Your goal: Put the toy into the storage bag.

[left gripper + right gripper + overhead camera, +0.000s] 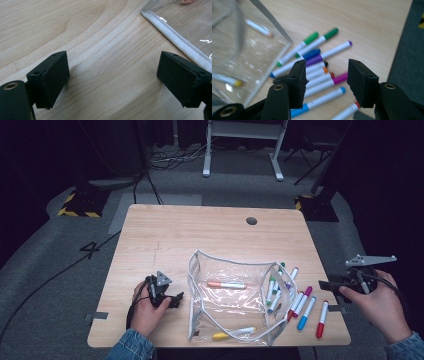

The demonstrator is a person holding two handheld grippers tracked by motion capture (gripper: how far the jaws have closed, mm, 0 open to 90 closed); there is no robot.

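Observation:
A clear plastic pouch (235, 295) with a grey zip edge lies open on the wooden table (200, 230). Inside it lie an orange-capped marker (226, 284) and a yellow-capped marker (233, 333). Several more markers (300, 302) lie in a loose pile by its right side, seen close in the right gripper view as markers (319, 62). My left gripper (175, 300) rests low on the table just left of the pouch, open and empty (112, 82). My right gripper (327, 284) hovers at the table's right edge above the markers, open with nothing between its jaws (325, 82).
The pouch's zip edge (175, 40) runs close to the left gripper's right jaw. A round cable hole (251, 220) sits in the table's far side. Carpet (409, 57) lies beyond the right edge. A white desk frame (245, 145) stands behind.

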